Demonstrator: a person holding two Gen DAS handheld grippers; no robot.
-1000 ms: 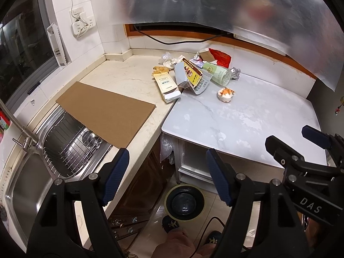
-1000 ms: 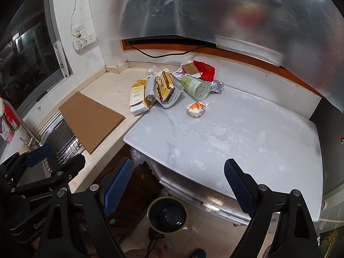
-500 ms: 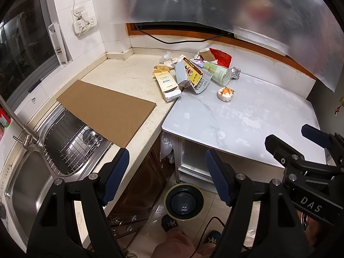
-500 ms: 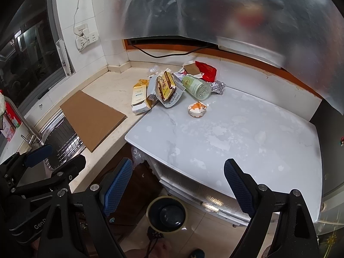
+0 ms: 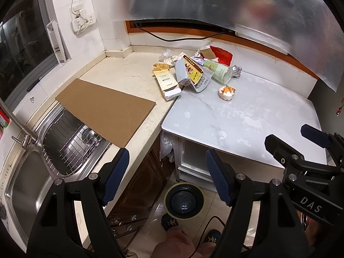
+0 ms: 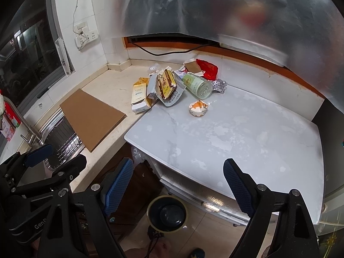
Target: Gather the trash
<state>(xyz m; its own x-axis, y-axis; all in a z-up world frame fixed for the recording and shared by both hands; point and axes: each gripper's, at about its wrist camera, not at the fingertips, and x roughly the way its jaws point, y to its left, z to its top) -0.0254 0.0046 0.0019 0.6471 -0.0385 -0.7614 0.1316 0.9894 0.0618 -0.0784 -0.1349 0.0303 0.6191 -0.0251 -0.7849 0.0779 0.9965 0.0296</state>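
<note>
A pile of trash lies at the far corner where the beige counter meets the white table: a yellow carton point(image 5: 167, 82) point(image 6: 139, 95), a gold box point(image 5: 192, 69) point(image 6: 166, 83), a green bottle point(image 5: 218, 73) point(image 6: 196, 85) on its side, crumpled foil point(image 5: 236, 71), a red bag point(image 5: 222, 54) point(image 6: 207, 67) and a paper cup wrapper point(image 5: 226, 91) point(image 6: 198, 108). A round bin point(image 5: 183, 201) point(image 6: 166, 212) stands on the floor below. My left gripper point(image 5: 167, 172) point(image 6: 57, 158) is open and empty, held well short of the pile. My right gripper point(image 6: 178, 185) point(image 5: 296, 138) is open and empty too.
A brown cardboard sheet point(image 5: 107, 109) lies on the counter and overhangs the steel sink point(image 5: 28, 176) with its wire rack. The white marble table point(image 6: 236, 133) fills the right side. A person's feet in slippers point(image 5: 169, 222) stand by the bin. A translucent plastic sheet point(image 5: 215, 0) hangs overhead.
</note>
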